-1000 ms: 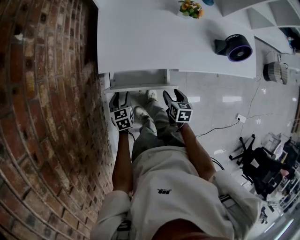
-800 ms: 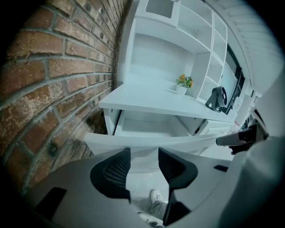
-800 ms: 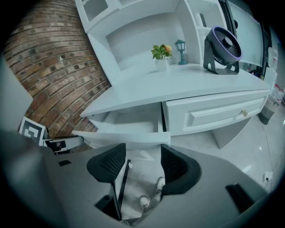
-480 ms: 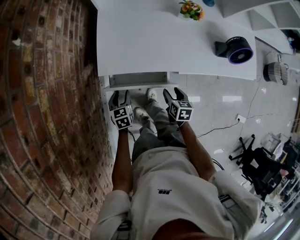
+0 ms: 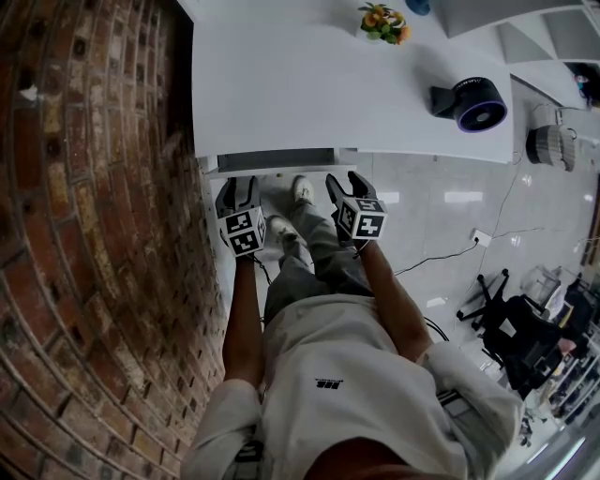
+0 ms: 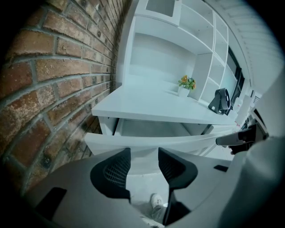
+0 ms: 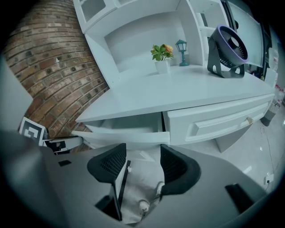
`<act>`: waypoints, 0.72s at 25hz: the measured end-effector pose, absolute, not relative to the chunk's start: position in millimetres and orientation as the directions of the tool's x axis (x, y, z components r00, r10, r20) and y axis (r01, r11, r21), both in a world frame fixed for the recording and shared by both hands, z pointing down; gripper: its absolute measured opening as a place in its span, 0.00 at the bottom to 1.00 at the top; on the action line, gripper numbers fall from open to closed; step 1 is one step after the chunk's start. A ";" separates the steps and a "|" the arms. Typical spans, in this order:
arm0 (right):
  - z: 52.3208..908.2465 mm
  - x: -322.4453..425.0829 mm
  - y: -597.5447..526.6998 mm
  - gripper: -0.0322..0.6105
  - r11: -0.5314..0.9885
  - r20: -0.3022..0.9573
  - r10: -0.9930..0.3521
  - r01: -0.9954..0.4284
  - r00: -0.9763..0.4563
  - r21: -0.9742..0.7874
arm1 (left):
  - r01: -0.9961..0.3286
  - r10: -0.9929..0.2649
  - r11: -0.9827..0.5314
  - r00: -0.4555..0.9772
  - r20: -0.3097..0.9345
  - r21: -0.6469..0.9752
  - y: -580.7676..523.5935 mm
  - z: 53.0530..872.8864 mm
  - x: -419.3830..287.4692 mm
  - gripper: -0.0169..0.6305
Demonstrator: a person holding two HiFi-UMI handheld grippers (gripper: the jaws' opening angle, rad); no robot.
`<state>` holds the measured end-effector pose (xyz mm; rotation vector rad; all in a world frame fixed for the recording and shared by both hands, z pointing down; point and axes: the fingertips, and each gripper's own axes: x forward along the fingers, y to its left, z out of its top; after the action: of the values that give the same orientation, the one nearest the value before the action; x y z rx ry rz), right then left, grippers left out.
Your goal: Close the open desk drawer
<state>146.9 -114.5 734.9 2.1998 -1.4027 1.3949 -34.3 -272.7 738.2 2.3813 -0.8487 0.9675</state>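
Indoors, a white desk (image 5: pixel 309 84), drawer (image 5: pixel 277 164) open, stands beside brick wall (image 5: pixel 94 234).

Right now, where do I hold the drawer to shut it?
Push, don't pinch: press the drawer's front panel straight from the front. It is wide, faces the person and shows no knob. One near each end, the left gripper and right gripper should keep it square.

The open drawer (image 5: pixel 272 164) sits just ahead of both pairs of jaws, under the desk top (image 5: pixel 309 84). The left gripper (image 5: pixel 238 190) faces the left part of the drawer front, the right gripper (image 5: pixel 343 186) its right end. A brick wall (image 5: pixel 84 234) runs left of the left jaws. A closed drawer (image 7: pixel 218 122) lies right of the right jaws. On the desk beyond the jaws stand a potted plant (image 5: pixel 382 19) and, farther right, a fan (image 5: pixel 473 98).
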 end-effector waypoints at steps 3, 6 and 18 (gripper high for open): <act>735.3 149.3 -117.3 0.43 -0.537 0.780 -0.615 -0.785 0.114 -0.309 | -0.677 -0.377 -0.719 0.569 0.730 0.156 -275.7 738.6 -32.1 0.35; 735.3 154.3 -120.8 0.43 -0.534 0.777 -0.616 -0.793 0.127 -0.294 | -0.678 -0.384 -0.719 0.570 0.726 0.153 -279.7 741.0 -30.3 0.35; 735.9 167.5 -131.8 0.42 -0.538 0.771 -0.620 -0.794 0.145 -0.283 | -0.681 -0.387 -0.716 0.571 0.724 0.154 -290.9 739.9 -18.8 0.35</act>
<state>167.5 -131.8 735.9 2.2242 -1.3958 1.3433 -18.8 -290.9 739.9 2.3866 -0.8611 0.9546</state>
